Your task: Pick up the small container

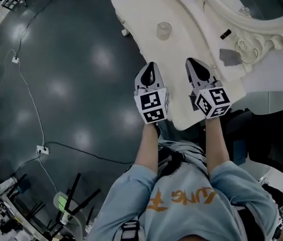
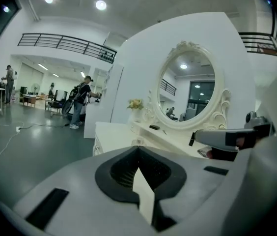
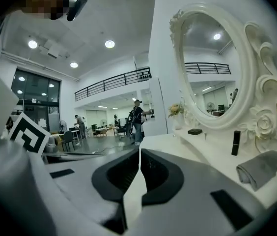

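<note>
The small container (image 1: 164, 30) looks clear and round. It stands alone on the white bench (image 1: 179, 92), well ahead of both our grippers. We judge it light, stiff and slippery, perhaps breakable, so we would take it gently across its sides, low down. Our left gripper (image 1: 151, 65) and right gripper (image 1: 191, 61) each have their fingers together, holding nothing.

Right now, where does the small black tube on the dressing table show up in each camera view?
Head view: black tube upper right, beside the oval mirror.
Left gripper view: tube right of centre, below the mirror.
Right gripper view: tube upright at right, under the mirror, above the grey cloth.
Shared landmark: the oval mirror.
</note>
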Available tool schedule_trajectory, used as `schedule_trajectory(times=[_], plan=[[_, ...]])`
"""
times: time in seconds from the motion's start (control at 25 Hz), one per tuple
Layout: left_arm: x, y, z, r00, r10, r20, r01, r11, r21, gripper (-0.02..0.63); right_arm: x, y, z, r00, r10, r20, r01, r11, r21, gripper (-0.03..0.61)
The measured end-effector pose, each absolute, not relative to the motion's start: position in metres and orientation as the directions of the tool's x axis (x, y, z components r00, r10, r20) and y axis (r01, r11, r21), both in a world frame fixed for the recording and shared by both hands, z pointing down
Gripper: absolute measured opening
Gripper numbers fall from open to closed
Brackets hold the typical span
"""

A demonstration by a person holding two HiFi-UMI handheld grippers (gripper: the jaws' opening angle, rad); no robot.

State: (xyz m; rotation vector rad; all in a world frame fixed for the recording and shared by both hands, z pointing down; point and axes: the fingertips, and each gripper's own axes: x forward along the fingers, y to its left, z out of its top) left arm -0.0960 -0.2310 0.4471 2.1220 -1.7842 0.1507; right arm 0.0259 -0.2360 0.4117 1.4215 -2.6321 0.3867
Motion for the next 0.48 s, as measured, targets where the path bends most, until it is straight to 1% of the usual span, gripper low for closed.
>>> schedule_trajectory(times=[0.16,0.48], plan=[[-0.095,-0.253,0.474,0.246,-0.909,0.336,-0.952,-0.161,0.26,0.021,0.011,-0.249,0.434,-0.535,-0.791,0.297,-0.844,0.515,-0.146,0.029],[-0.107,-0.297,0.495,0.231,-0.899,0.373,-0.955,-0.135,0.265,0.021,0.009,-0.295,0.455,-0.507,-0.794,0.336,-0.86,0.493,-0.134,0.031]])
